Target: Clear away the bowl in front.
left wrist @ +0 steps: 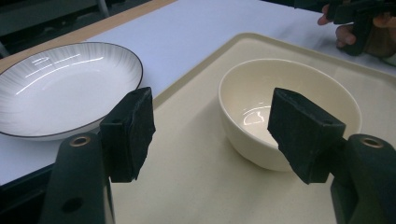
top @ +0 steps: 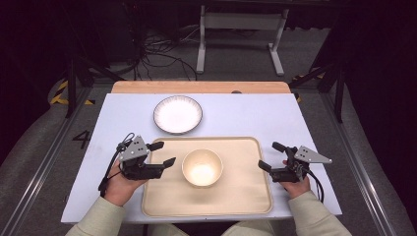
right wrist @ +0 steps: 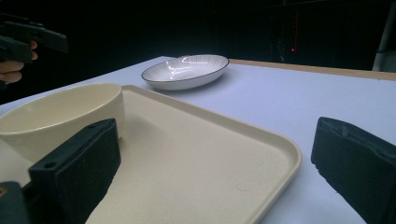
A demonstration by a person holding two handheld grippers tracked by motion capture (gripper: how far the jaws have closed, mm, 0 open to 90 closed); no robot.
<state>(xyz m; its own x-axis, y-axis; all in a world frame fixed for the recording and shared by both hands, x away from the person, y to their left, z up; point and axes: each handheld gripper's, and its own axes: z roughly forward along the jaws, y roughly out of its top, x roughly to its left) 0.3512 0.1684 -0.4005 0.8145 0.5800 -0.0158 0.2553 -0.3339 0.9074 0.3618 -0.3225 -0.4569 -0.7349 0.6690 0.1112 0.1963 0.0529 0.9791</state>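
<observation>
While the round cream ceramic bowl sits empty in the middle of the shallow beige plastic tray at the near edge of the white table, the person holds a gripper to either side of it, as if squaring up before a reach. The left gripper hangs over the tray's left rim, jaws spread wide and aimed at the bowl; the right gripper hovers just off the tray's right rim, jaws equally apart, holding nothing. Farther back, left of centre, a white ribbed plate with a dark rim lies bare, probably waiting as a destination.
</observation>
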